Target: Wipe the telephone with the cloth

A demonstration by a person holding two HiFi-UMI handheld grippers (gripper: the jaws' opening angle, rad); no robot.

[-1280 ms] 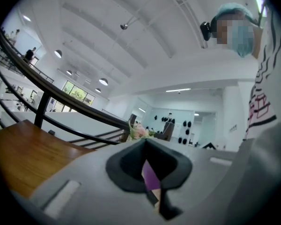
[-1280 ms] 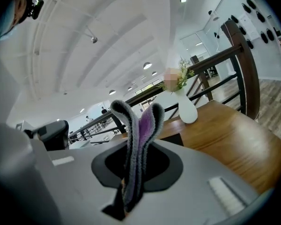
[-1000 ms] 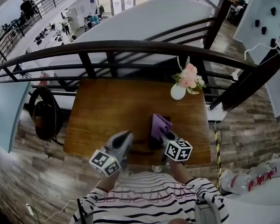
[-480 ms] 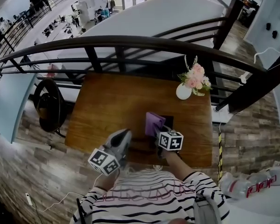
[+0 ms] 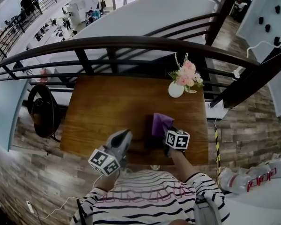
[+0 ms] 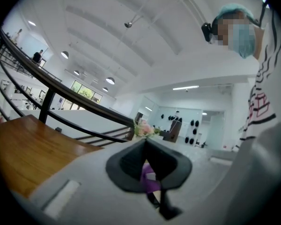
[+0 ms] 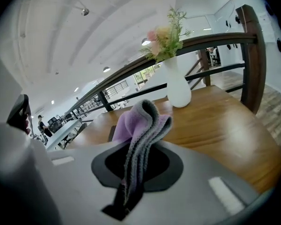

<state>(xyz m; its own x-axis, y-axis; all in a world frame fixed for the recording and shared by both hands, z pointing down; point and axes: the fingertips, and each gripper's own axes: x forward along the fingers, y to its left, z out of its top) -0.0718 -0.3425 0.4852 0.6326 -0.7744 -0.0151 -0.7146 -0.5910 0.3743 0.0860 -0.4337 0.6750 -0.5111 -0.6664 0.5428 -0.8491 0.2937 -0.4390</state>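
The wiping pass will go best if the right tool (image 7: 136,162), clenched on the folded cloth (image 7: 139,124), brings the cloth's free purple end down flat onto the telephone (image 5: 151,134) rather than touching it with the hard jaw tips. I judge light, even pressure and strokes along the telephone's length to be the safest course, with each stroke ending short of the vase (image 5: 176,89), whose flowers stand tall and could topple if nudged. Since the cloth is pinched as a thick wad with only its upper fold standing proud of the jaws, tilting the tool so that fold leads would give the widest contact. The left tool (image 6: 146,146) has its jaws pressed together on nothing and hangs at the desk's (image 5: 107,107) near edge, well to the left of the vase and closer to the person. It could come in to steady the telephone if the telephone slides under the cloth. The telephone itself lies on the desk on the person's side of the vase, slightly left of it, directly beneath the cloth. It reads as a dark, flat, roughly rectangular slab, largely covered by the cloth and the right tool. No keys, handset or cord can be made out at this size.
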